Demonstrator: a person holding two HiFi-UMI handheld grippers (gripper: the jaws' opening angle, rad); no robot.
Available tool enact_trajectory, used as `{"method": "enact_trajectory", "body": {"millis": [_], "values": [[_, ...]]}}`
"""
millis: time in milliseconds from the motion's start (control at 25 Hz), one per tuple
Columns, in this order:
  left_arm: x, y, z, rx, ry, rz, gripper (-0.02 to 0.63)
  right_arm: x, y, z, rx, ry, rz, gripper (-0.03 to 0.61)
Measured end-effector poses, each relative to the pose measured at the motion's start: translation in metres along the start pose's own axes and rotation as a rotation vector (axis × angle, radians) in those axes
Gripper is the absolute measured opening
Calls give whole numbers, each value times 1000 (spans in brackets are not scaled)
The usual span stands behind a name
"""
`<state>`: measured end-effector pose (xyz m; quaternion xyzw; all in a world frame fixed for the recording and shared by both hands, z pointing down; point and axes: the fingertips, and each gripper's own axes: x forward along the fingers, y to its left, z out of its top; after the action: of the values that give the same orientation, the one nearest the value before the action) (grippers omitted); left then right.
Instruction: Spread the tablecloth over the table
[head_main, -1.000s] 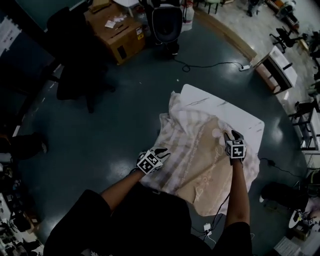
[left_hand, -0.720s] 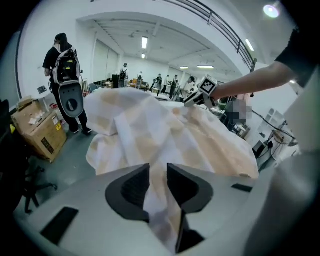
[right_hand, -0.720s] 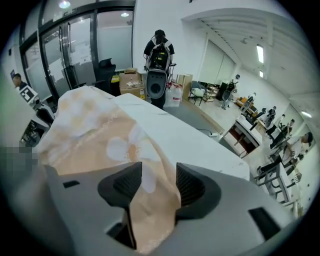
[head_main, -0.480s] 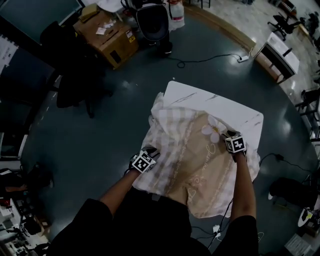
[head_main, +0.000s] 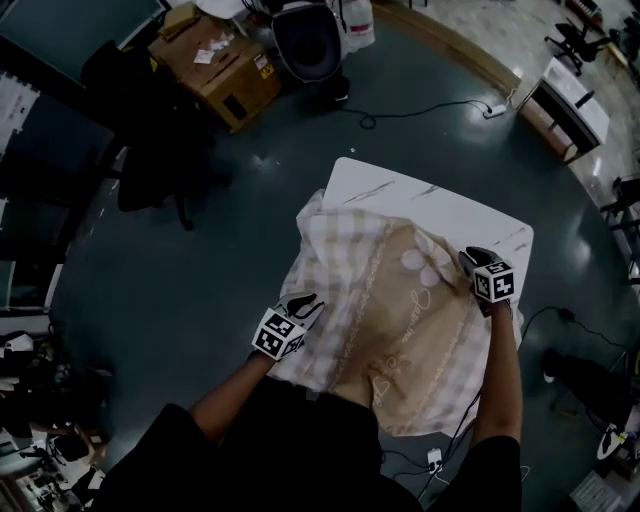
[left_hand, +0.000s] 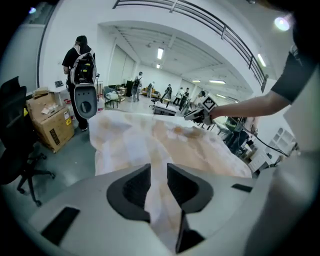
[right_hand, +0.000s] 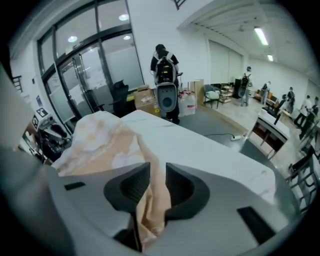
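Over the white bench, both my claws pinch the beige checked tablecloth.
My own body cuts off the cloth's near hem in the head view. The near half of the bench is hidden under fabric, so I cannot make out its front edge; only the far right part shows bare. My left claw is pressed onto a fold of the left hem, just off the bench's left side, and the cloth runs away from it across the top. My right claw has just been closing and now nips a bunched ridge at the cloth's right edge, with bare bench beyond it. Fabric hides the throat of each claw.
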<state>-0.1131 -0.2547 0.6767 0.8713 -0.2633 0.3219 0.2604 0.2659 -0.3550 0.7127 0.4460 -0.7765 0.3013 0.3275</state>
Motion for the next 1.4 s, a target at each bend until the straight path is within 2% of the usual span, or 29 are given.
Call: {"method": "enact_trajectory", "body": {"millis": [80,240,440,560,640,720,840,1000,1200,1400], "values": [[7,-10,21,7,-28,-28,106,15,-12,-6,-31,73,-37,112],[33,-30,49,24,-57,-75,106,43,-4,-32,-134,224,-17,153],[66,-52,73,90,-51,-131,106,48,-7,-38,-107,215,-17,138],[88,-51,86,80,-34,-158,106,49,-9,-36,-99,203,-16,126],[96,-50,91,69,-24,-173,106,51,-6,-39,-103,209,-16,94],[99,-55,89,71,-14,-186,106,48,-6,-40,-108,207,-58,92],[101,-74,78,82,-7,-226,106,29,-17,-37,-96,162,-174,98],[92,-103,44,67,10,-304,106,-29,0,-44,-29,107,-261,109],[87,-141,-2,32,46,-393,106,-96,40,-101,93,92,-280,110],[86,-199,-8,28,19,-410,106,-140,73,-156,160,59,-252,110]]}}
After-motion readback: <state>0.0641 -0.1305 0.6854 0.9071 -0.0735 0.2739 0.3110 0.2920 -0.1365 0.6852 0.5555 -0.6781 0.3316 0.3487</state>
